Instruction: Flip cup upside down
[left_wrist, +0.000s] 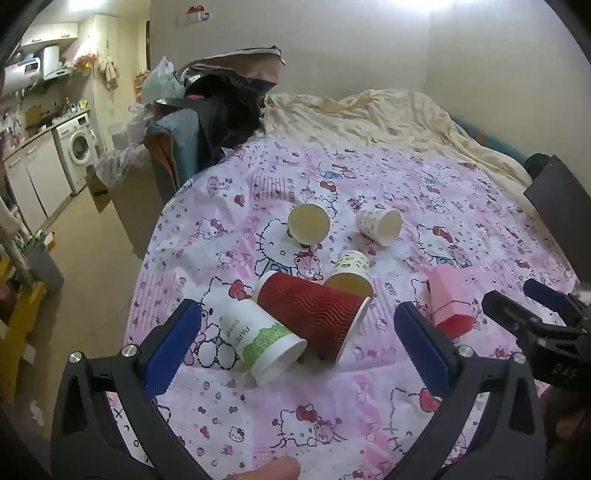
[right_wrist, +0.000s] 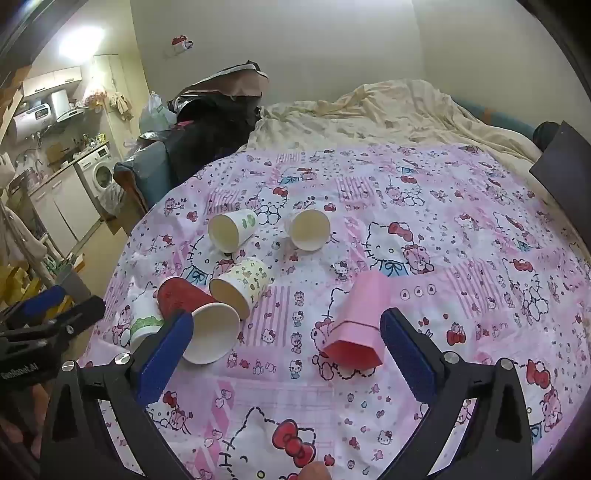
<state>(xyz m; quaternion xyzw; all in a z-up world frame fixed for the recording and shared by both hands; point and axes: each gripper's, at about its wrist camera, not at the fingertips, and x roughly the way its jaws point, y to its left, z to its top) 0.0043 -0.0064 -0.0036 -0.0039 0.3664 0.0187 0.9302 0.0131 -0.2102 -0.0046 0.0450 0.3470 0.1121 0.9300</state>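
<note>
Your left gripper (left_wrist: 295, 347) is spread wide in the left wrist view, with both blue pads hanging above the cloth and touching no cup. Between the pads lie two cups on their sides: the white cup with green print (left_wrist: 262, 341), its mouth turned toward you, and the red ribbed cup (left_wrist: 314, 314) just beside it, touching it. Behind the red ribbed cup lies a cream patterned cup (left_wrist: 349, 273), also on its side and close against it. Farther back you see two more cups on their sides, well apart from each other: a plain cream cup (left_wrist: 308, 223) and a small white printed cup (left_wrist: 378, 223). A pink cup (left_wrist: 448, 304) lies near your right pad, with its red inside facing you. All of them rest on the pink cartoon-cat cloth (left_wrist: 406, 184) that covers the worktop. Your right gripper (left_wrist: 535, 310) comes in at the right edge of this view.

In the right wrist view, your right gripper (right_wrist: 288, 350) is also spread wide and holds nothing. The pink cup (right_wrist: 360, 321) lies on its side just beside the right pad, apart from the other cups. The red ribbed cup (right_wrist: 199, 317) lies near the left pad, its white mouth open toward you. Behind the cloth there is a bed with a cream blanket (right_wrist: 388, 110).
</note>
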